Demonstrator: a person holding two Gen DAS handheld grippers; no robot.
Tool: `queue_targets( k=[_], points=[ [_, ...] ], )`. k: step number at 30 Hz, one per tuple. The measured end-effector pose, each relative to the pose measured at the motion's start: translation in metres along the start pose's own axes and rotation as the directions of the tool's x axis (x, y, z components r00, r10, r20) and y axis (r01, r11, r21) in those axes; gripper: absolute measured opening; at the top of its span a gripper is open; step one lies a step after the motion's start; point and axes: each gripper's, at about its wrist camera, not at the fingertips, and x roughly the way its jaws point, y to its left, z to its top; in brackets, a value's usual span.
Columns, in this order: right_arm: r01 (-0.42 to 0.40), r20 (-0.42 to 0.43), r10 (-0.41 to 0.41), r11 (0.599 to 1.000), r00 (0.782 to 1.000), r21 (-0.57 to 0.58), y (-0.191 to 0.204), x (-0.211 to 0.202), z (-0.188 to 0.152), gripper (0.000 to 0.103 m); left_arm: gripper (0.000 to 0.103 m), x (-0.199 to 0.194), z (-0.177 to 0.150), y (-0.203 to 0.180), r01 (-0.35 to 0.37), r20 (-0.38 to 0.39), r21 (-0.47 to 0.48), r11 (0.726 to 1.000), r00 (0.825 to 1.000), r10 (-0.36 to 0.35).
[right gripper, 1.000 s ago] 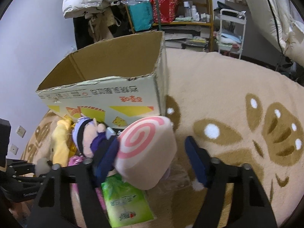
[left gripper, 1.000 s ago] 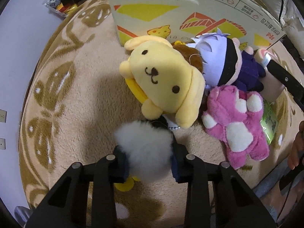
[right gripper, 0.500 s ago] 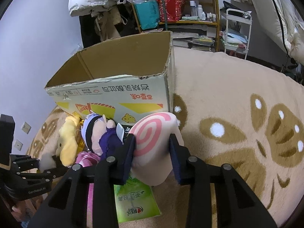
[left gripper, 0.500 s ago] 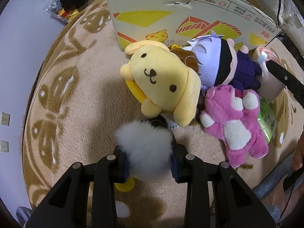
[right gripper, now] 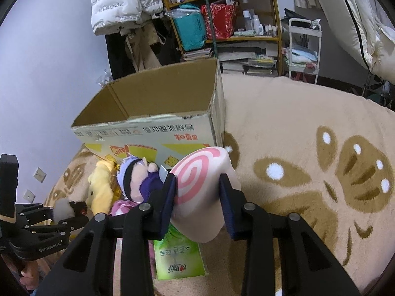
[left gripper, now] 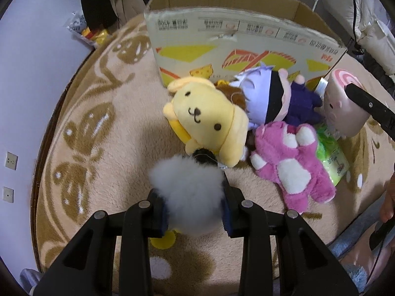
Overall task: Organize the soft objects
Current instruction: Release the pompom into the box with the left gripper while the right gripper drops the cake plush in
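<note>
Left gripper (left gripper: 195, 206) clamped on white fluffy plush (left gripper: 187, 192), "GenRobot.AI" on its body, right gripper (right gripper: 197, 197) clamped on pink swirl roll plush (right gripper: 205, 187), cardboard box (right gripper: 158, 133) print illegible.

Rug (left gripper: 103, 133): beige pile, patterned with brown leaf shapes and white dots. Cardboard box (left gripper: 222, 46): plain brown inside; outer face printed with yellow and orange graphics and red lettering. Dog plush (left gripper: 209, 118): yellow, black features. Bear plush (left gripper: 291, 162): magenta, white patches. Doll plush (left gripper: 276, 96): lilac hair, black band, dark purple clothing. Roll-shaped plush (right gripper: 205, 185): pale pink, darker pink spiral. Fluffy toy (left gripper: 190, 197): white. Packet (right gripper: 177, 256): green.
</note>
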Motion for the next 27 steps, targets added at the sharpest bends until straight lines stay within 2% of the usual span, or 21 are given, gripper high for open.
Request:
queue_targets(
  k=[7, 13, 21, 27],
  points=[
    [-0.012, 0.043, 0.012, 1.0, 0.999, 0.006, 0.0, -0.016, 0.001, 0.037, 0.032, -0.033, -0.005, 0.001, 0.025, 0.116, -0.026, 0.999, 0.993, -0.022],
    [-0.028, 0.085, 0.027, 1.0, 0.996, 0.011, -0.002, -0.027, 0.005, 0.037, 0.032, -0.063, -0.005, 0.002, 0.011, 0.254, -0.042, 0.999, 0.967, -0.001],
    [-0.049, 0.129, 0.05, 0.999, 0.99, -0.009, 0.004, -0.039, 0.007, 0.037, 0.032, -0.077, -0.007, 0.01, 0.009, 0.33, -0.069, 0.998, 0.944, 0.014],
    [-0.059, 0.177, 0.058, 0.998, 0.983, 0.001, 0.005, -0.05, 0.012, 0.037, 0.032, -0.095, -0.012, 0.012, -0.021, 0.417, -0.088, 0.996, 0.907, 0.056]
  ],
)
